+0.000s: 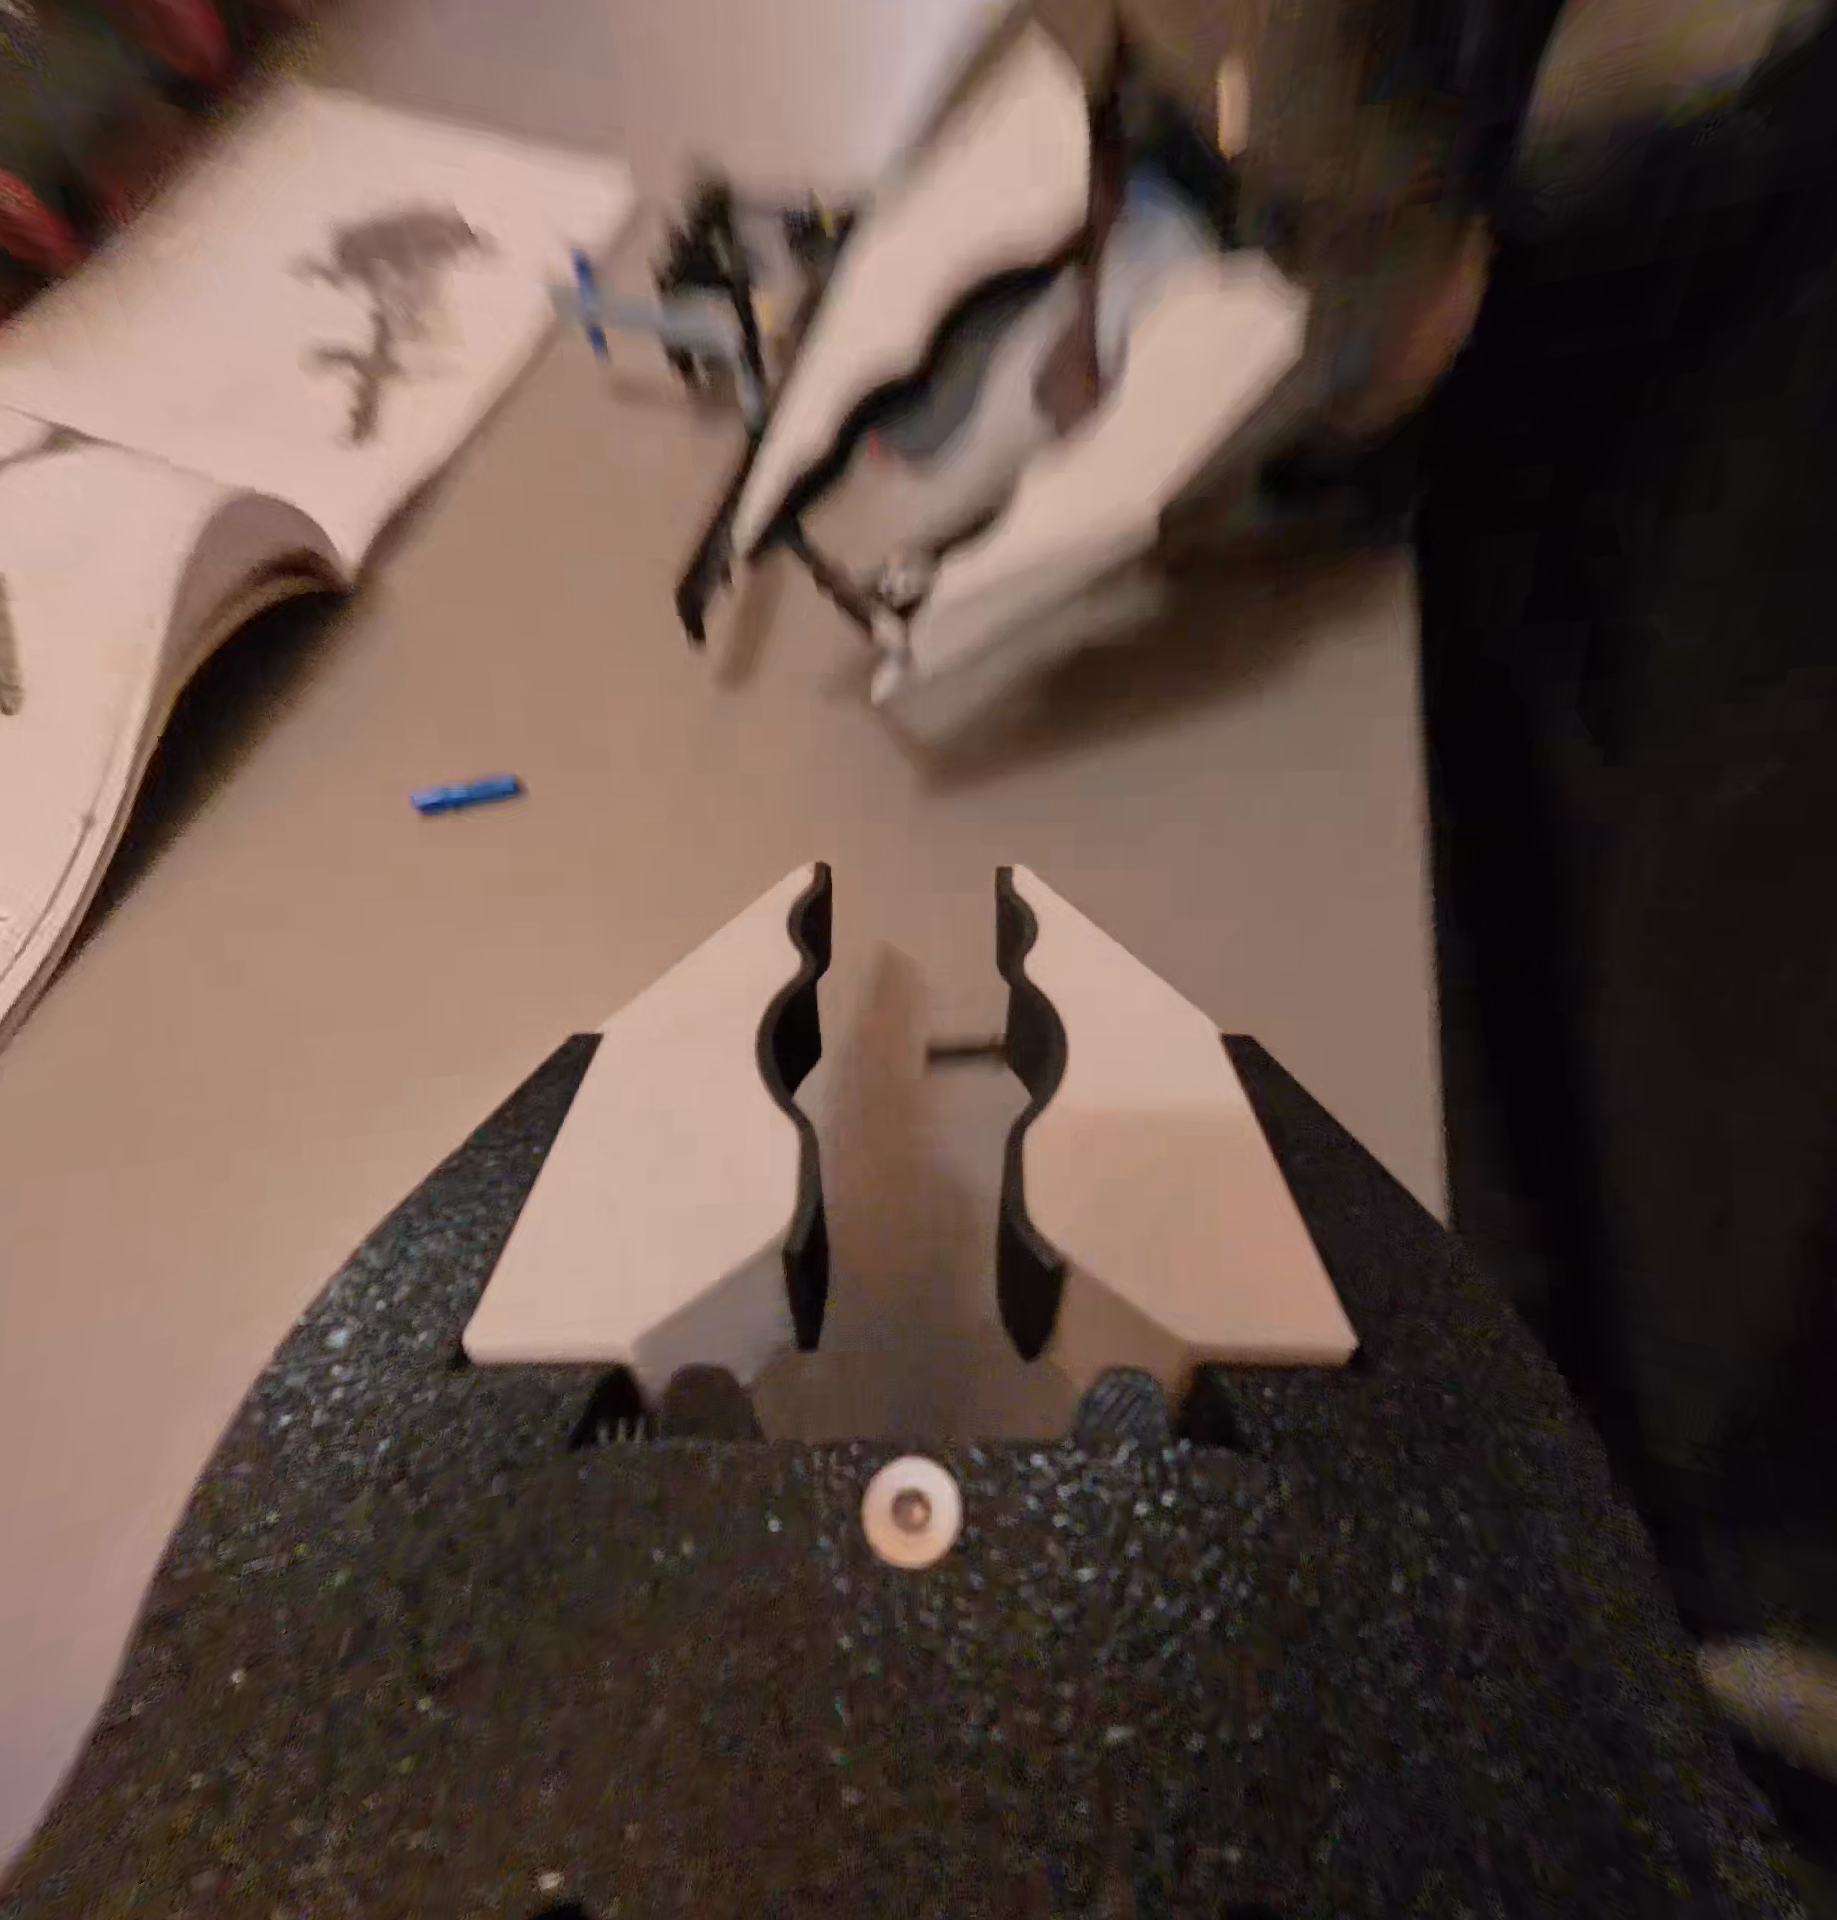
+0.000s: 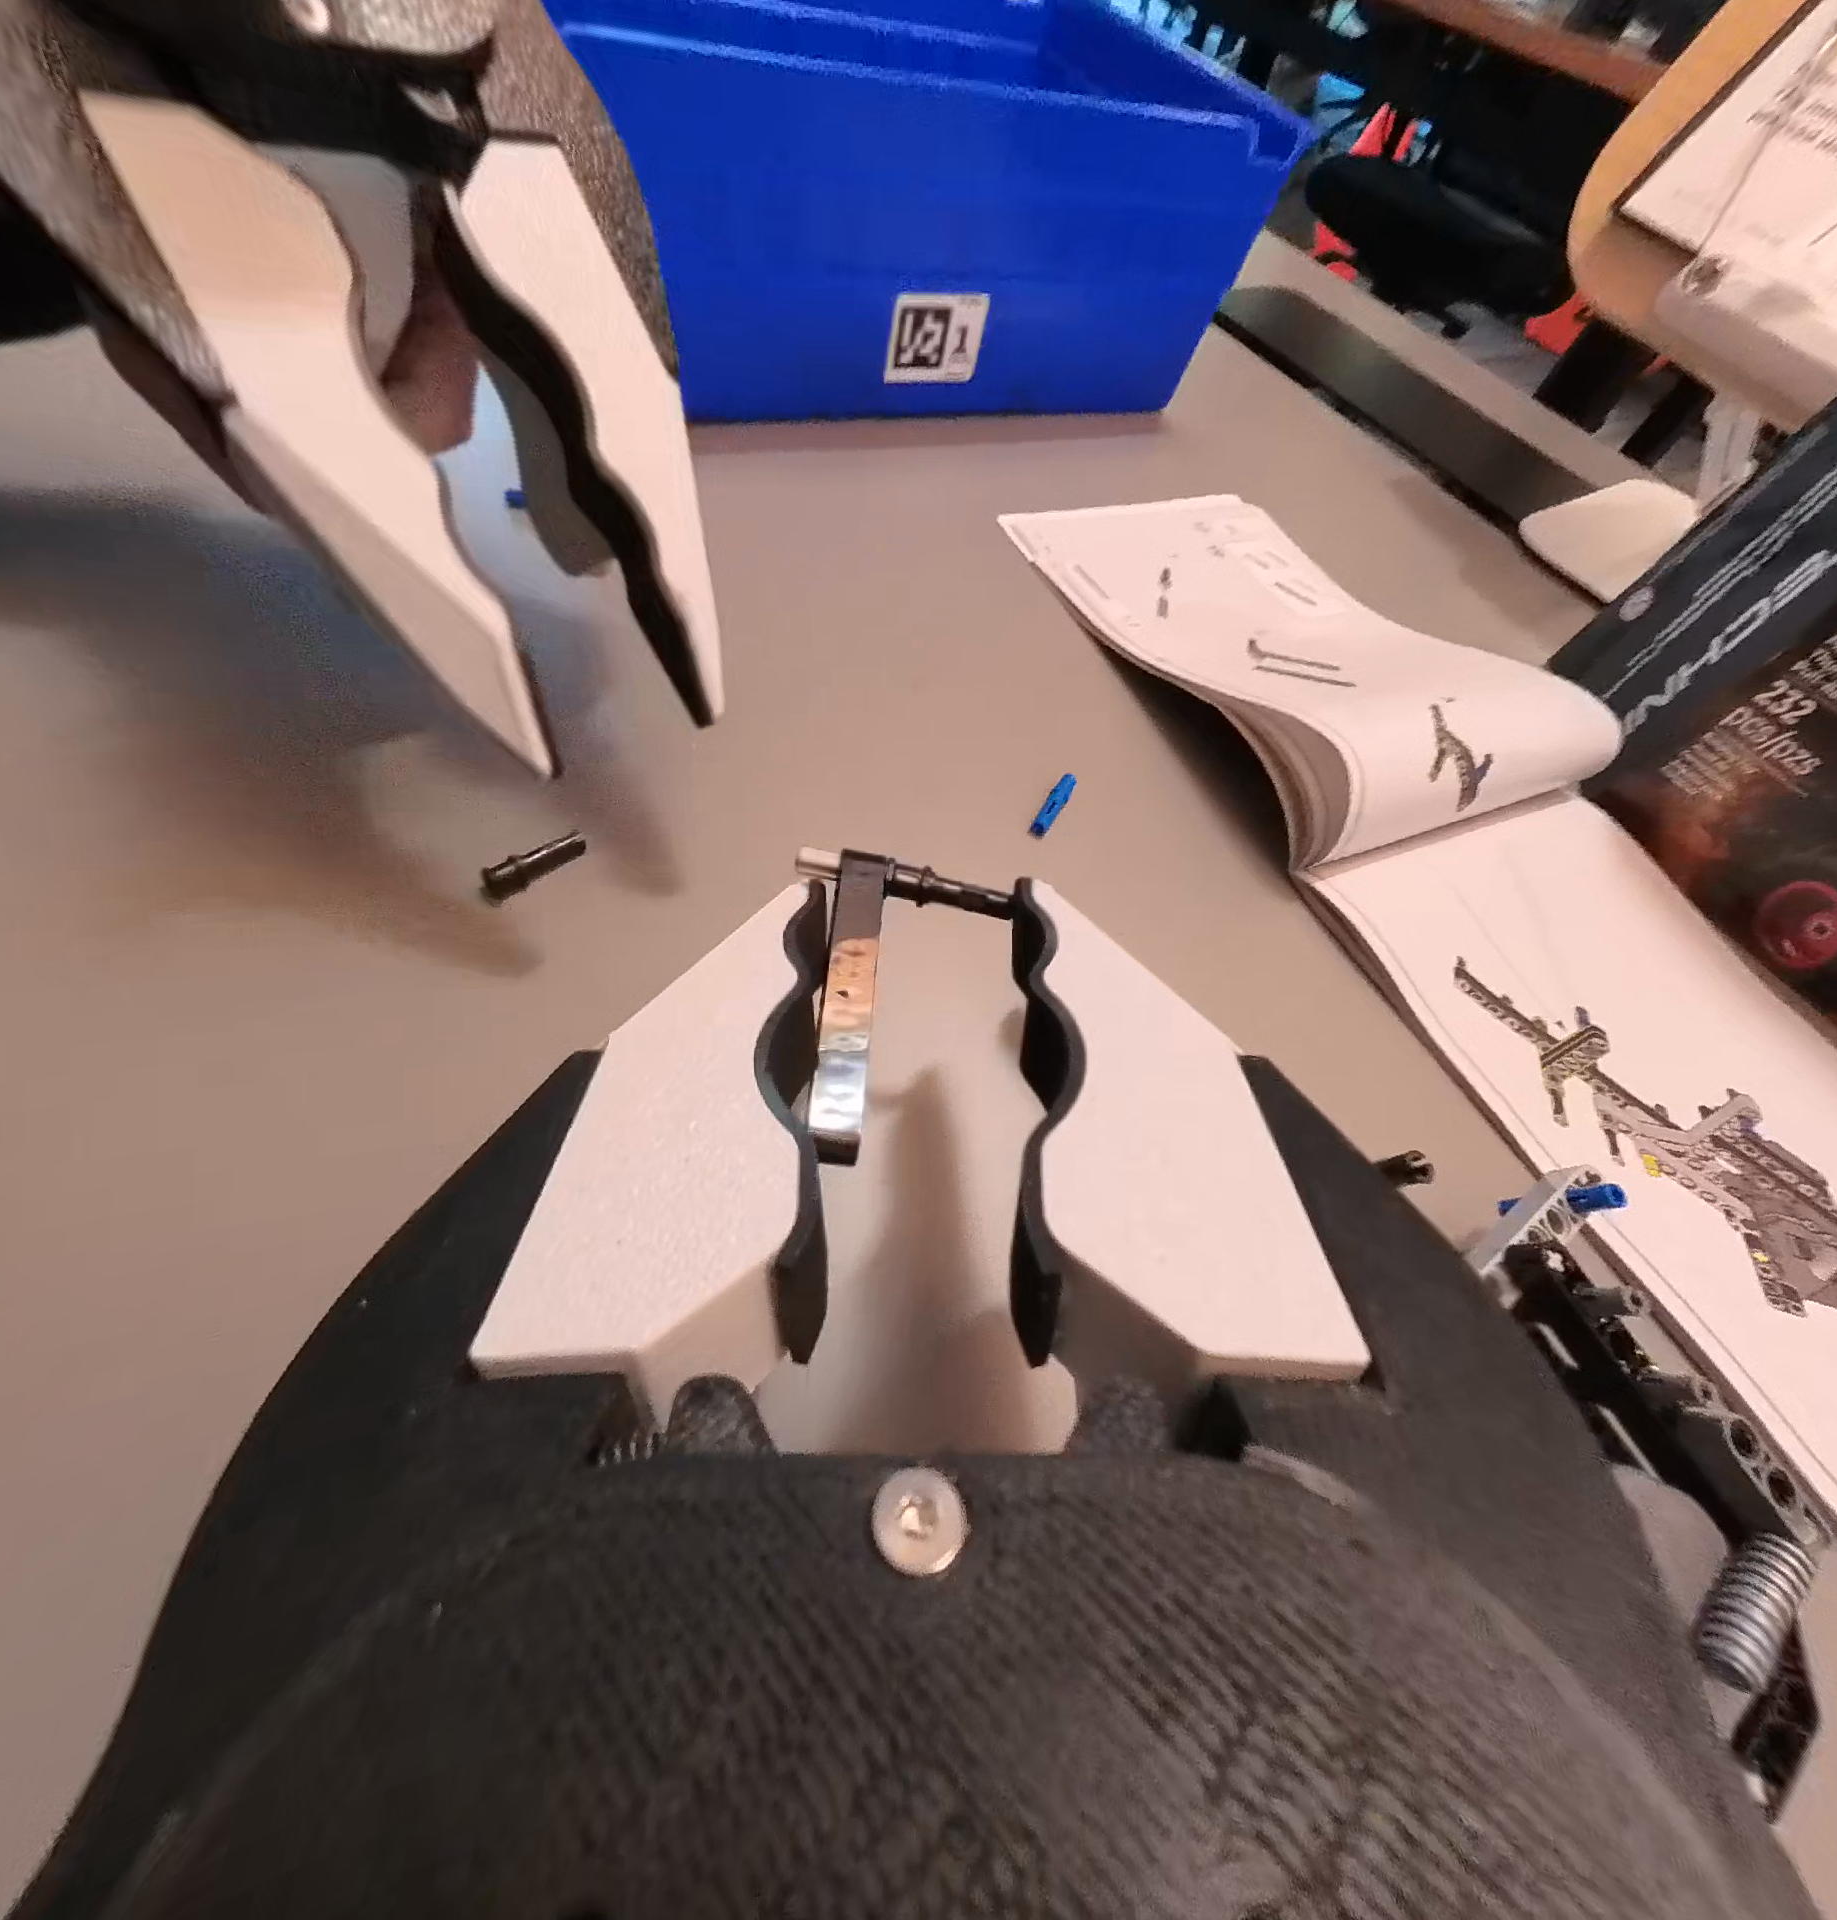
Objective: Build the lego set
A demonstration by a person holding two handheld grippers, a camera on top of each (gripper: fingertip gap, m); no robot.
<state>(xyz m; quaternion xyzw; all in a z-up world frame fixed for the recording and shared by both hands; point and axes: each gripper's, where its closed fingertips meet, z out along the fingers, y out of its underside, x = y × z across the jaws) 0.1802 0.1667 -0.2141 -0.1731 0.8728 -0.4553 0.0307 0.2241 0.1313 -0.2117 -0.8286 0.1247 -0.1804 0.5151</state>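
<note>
My right gripper (image 2: 919, 894) is shut on a black beam (image 2: 843, 1023) with a black pin (image 2: 950, 890) stuck through its end. The left pad presses the beam and the right pad presses the pin's tip. It holds them above the grey table (image 2: 270, 1039). My left gripper (image 1: 914, 883) is open and empty, and it shows at the upper left of the right wrist view (image 2: 623, 743). A loose black pin (image 2: 533, 864) lies on the table just below its tips, and it shows between the fingers in the left wrist view (image 1: 961, 1049). The right gripper (image 1: 800, 634) is blurred there.
A blue pin (image 2: 1052, 805) lies on the table. An open instruction booklet (image 2: 1413, 748) and a dark box (image 2: 1776, 675) lie to the right. A partly built grey and black model (image 2: 1620, 1340) with a spring (image 2: 1750, 1621) sits near the booklet. A blue bin (image 2: 893, 208) stands behind.
</note>
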